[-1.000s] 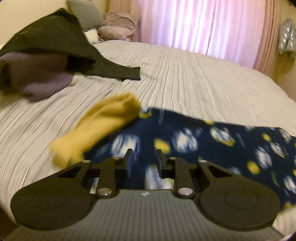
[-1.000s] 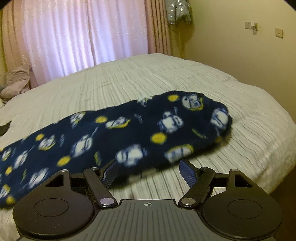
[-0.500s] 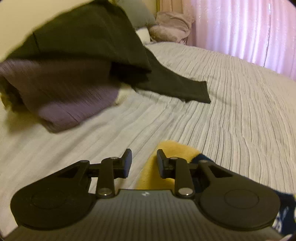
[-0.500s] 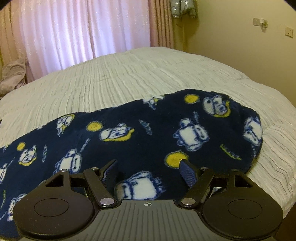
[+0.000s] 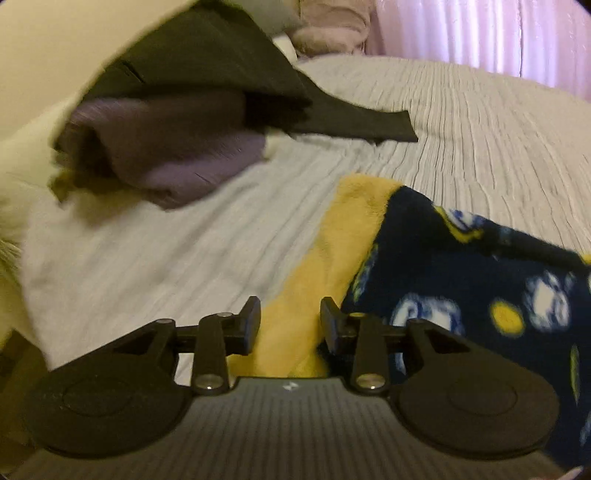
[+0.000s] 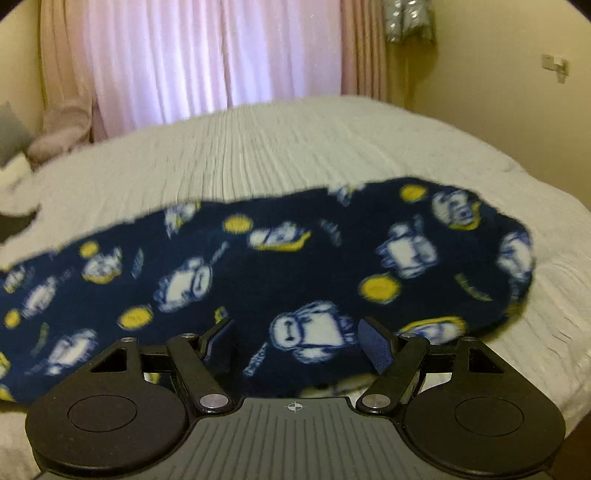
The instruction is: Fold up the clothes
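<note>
A navy fleece garment point(image 6: 295, 258) printed with white figures and yellow dots lies stretched along the near edge of the bed. Its yellow cuff point(image 5: 332, 251) shows in the left wrist view, next to the navy fleece garment point(image 5: 461, 277). My left gripper point(image 5: 290, 325) hovers low over the yellow cuff, open by a narrow gap with nothing pinched. My right gripper point(image 6: 295, 339) stands wide open just above the other end of the garment, its blue-padded fingers point(image 6: 373, 347) apart from the fabric.
A pile of clothes sits at the left: a purple folded piece point(image 5: 177, 147) under a black garment point(image 5: 258, 81). The grey ribbed bedspread point(image 6: 295, 147) stretches to pink curtains point(image 6: 207, 55). Pillows point(image 5: 332, 29) lie at the head of the bed. A wall stands on the right.
The left gripper swung left toward the pile, then came back right and down over the yellow cuff. The right gripper moved closer over the garment's end and stayed open.
</note>
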